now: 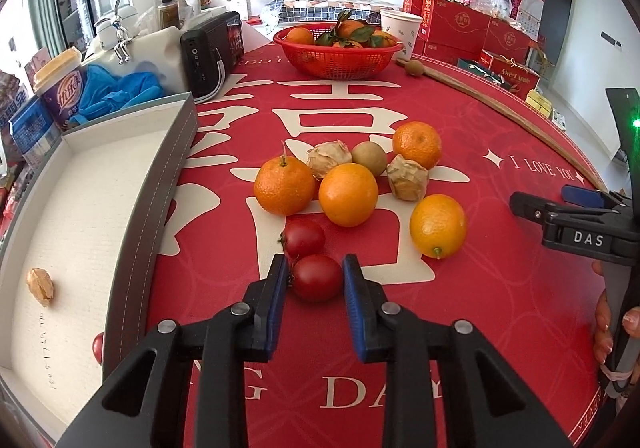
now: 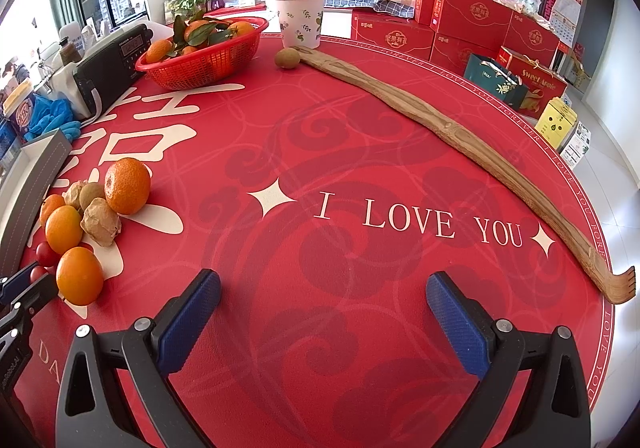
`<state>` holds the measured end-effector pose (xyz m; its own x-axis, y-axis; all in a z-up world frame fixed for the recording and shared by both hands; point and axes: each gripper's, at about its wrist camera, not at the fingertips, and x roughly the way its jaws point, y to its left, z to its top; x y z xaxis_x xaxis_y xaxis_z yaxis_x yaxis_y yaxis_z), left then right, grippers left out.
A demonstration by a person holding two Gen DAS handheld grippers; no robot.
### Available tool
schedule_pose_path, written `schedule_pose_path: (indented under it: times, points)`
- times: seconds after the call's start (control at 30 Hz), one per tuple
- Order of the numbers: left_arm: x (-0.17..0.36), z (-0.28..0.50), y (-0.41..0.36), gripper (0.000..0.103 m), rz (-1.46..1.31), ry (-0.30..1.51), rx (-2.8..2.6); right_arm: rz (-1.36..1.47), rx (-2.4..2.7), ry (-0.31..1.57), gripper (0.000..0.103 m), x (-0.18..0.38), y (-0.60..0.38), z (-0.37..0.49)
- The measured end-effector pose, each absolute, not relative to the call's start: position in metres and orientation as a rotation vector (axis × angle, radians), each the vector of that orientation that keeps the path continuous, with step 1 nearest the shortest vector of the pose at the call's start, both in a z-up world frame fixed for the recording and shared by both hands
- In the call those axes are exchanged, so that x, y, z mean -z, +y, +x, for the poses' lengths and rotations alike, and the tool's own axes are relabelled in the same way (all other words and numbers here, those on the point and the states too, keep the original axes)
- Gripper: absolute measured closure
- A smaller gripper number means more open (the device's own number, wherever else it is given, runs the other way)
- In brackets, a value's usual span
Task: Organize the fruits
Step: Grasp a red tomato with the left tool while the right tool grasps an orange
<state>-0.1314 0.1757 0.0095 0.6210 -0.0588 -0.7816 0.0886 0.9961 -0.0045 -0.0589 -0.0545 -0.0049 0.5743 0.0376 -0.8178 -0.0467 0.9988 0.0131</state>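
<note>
Left gripper point(image 1: 316, 268) clasps a cherry tomato point(image 1: 317, 277); gentle pressure should spare its skin while right gripper point(image 2: 324, 300) gapes idle

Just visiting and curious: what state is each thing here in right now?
Left gripper: shut on the near cherry tomato.
Right gripper: open, nothing between its fingers.
Grey tray: holds one husked fruit.
Red basket: filled with leafy tangerines.
Paper cup: upright.
</note>
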Motion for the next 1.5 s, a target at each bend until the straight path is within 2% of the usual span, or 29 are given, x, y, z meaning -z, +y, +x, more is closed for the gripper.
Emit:
schedule_pose_path:
  times: [0.07, 0.17, 0.23, 0.3, 0.37, 0.57, 0.63, 0.77, 0.8, 0.83, 0.87, 1.5]
  points:
    - [-0.01, -0.131, 0.175, 0.071, 0.043, 0.894, 0.074, -0.003, -0.068, 0.956, 0.0, 0.004, -0.052, -0.062]
    - [-0.01, -0.129, 0.174, 0.063, 0.041, 0.896, 0.074, 0.081, -0.265, 0.923, 0.0, -0.005, -0.04, -0.072]
    - [-0.01, -0.129, 0.174, 0.062, 0.04, 0.897, 0.077, 0.114, -0.359, 0.892, 0.0, -0.011, -0.032, -0.078]
    - [-0.009, -0.129, 0.173, 0.065, 0.041, 0.897, 0.087, 0.097, -0.398, 0.874, 0.0, -0.014, -0.021, -0.08]
    - [-0.01, -0.131, 0.173, 0.074, 0.043, 0.894, 0.09, 0.084, -0.427, 0.875, 0.0, -0.014, -0.009, -0.079]
    - [-0.01, -0.141, 0.18, 0.074, 0.037, 0.893, 0.08, 0.026, -0.489, 0.875, 0.003, -0.014, 0.026, -0.079]
    - [-0.01, -0.142, 0.181, 0.074, 0.035, 0.893, 0.08, 0.014, -0.519, 0.905, 0.024, -0.009, 0.039, -0.076]
    - [-0.01, -0.141, 0.183, 0.073, 0.031, 0.896, 0.076, -0.047, -0.51, 0.91, 0.031, -0.005, 0.058, -0.071]
    - [-0.01, -0.142, 0.182, 0.073, 0.031, 0.896, 0.075, -0.068, -0.503, 0.905, 0.041, -0.004, 0.062, -0.071]
    - [-0.01, -0.141, 0.182, 0.073, 0.032, 0.895, 0.073, -0.1, -0.481, 0.897, 0.059, -0.004, 0.065, -0.073]
    - [-0.01, -0.141, 0.181, 0.073, 0.035, 0.894, 0.072, -0.146, -0.457, 0.886, 0.065, -0.003, 0.069, -0.075]
    - [-0.011, -0.14, 0.173, 0.074, -0.007, 0.888, 0.102, 0.057, -0.371, 0.891, 0.065, -0.005, -0.006, -0.071]
